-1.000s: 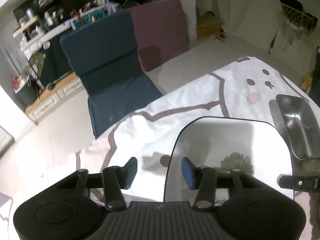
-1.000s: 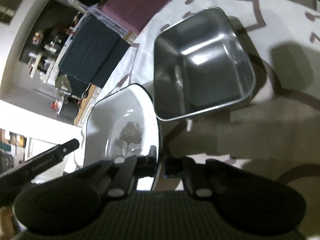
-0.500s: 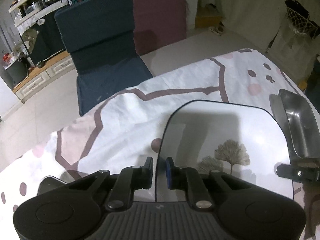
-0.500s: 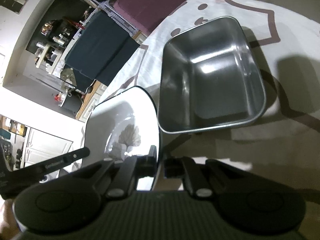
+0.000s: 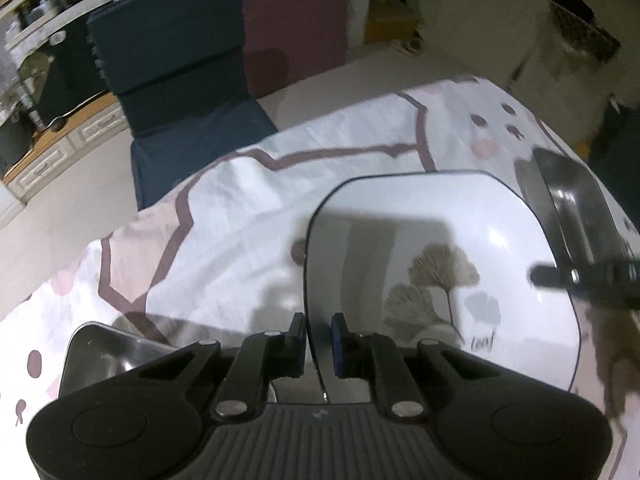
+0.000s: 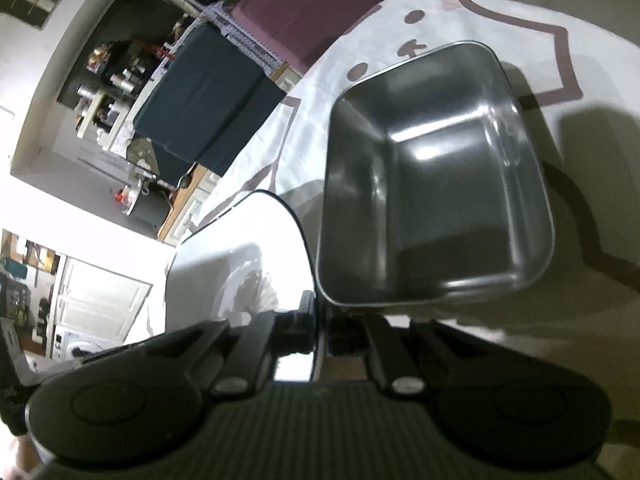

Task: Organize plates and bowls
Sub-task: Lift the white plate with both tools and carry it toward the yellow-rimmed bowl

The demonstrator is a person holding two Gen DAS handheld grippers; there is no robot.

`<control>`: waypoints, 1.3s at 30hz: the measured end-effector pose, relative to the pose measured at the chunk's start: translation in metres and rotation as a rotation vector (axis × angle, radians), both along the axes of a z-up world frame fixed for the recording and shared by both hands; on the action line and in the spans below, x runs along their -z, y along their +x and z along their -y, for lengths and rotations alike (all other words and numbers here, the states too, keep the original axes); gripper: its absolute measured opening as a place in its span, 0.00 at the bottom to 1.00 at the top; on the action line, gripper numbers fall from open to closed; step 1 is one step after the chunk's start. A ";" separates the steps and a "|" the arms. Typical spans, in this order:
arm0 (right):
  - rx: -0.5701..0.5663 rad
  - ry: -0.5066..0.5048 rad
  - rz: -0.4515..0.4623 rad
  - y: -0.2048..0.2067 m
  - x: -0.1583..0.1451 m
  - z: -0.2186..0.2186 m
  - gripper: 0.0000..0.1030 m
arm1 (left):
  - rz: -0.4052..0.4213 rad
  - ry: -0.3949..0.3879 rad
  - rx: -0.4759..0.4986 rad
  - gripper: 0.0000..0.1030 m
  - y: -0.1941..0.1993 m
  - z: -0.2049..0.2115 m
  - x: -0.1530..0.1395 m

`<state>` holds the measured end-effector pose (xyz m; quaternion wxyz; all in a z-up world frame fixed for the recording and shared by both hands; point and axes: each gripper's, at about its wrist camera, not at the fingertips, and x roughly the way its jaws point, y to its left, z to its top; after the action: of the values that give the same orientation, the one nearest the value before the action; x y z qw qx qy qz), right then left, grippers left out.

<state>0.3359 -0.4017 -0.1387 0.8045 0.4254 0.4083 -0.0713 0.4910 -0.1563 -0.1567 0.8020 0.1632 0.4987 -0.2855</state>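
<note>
A white square plate with a dark rim and a leaf print is held above the table by both grippers. My left gripper is shut on its near rim. My right gripper is shut on the opposite rim of the same plate; its finger shows in the left wrist view. A square steel bowl sits on the tablecloth just right of the plate and also shows in the left wrist view. A second steel bowl lies under my left gripper at lower left.
The table wears a white cloth with pink and brown cartoon patterns. Beyond its far edge stand a dark blue floor chair and a maroon cushion. Shelves with clutter line the back wall.
My left gripper went from open beside the plate to shut on its rim. The plate has risen and shifted, and a steel bowl has come into view at lower left.
</note>
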 end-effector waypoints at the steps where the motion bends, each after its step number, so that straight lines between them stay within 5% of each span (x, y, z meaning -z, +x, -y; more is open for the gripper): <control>1: -0.001 0.005 -0.001 0.000 0.000 0.001 0.06 | -0.003 0.001 0.013 0.14 -0.002 -0.001 0.000; 11: -0.016 -0.015 -0.027 0.008 0.003 0.000 0.07 | -0.085 -0.061 -0.050 0.23 0.007 -0.006 0.009; 19: -0.051 -0.014 -0.016 0.013 0.011 0.001 0.07 | -0.045 -0.051 -0.074 0.21 -0.001 -0.002 0.009; 27: -0.200 -0.262 -0.002 0.021 -0.004 -0.024 0.10 | 0.016 -0.066 -0.129 0.20 -0.017 -0.008 0.006; 39: -0.233 -0.301 0.143 0.013 -0.056 -0.020 0.09 | 0.087 -0.189 -0.213 0.16 -0.060 -0.031 -0.069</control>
<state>0.3489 -0.3812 -0.0827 0.8889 0.2540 0.3813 -0.0075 0.4314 -0.1256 -0.0874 0.8603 0.0455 0.4490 -0.2371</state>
